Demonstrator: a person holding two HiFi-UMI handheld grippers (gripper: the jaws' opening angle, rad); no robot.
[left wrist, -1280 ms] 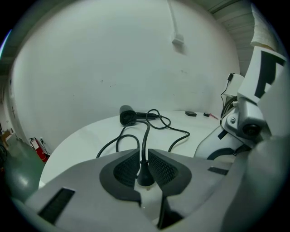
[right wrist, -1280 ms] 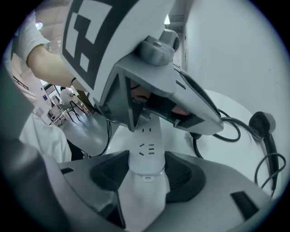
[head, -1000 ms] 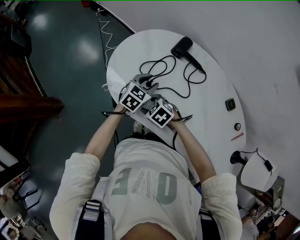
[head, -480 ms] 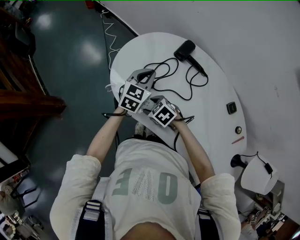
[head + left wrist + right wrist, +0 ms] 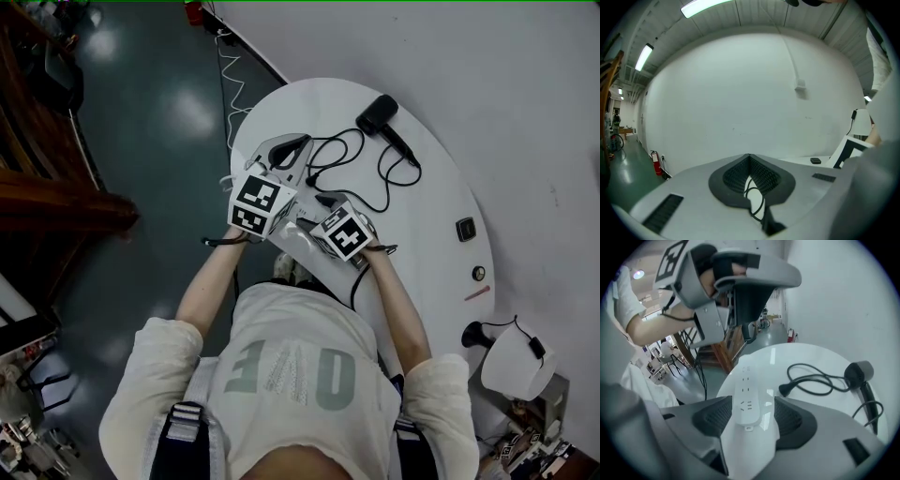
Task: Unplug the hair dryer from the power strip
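White tabletop (image 5: 441,178) bears everything: right gripper (image 5: 750,414), jaws opening around the power strip (image 5: 746,380); plug (image 5: 785,390) lies loose just beyond them, hair dryer (image 5: 858,371) farther out. Left gripper (image 5: 750,161) hangs above, clenched empty. Strip could catch a jaw and drag.

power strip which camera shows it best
The right gripper view: the power strip lies on the table between the right gripper's opening jaws, sockets facing up. The head view hides nearly all of it behind the marker cubes; the left gripper view shows none of it.
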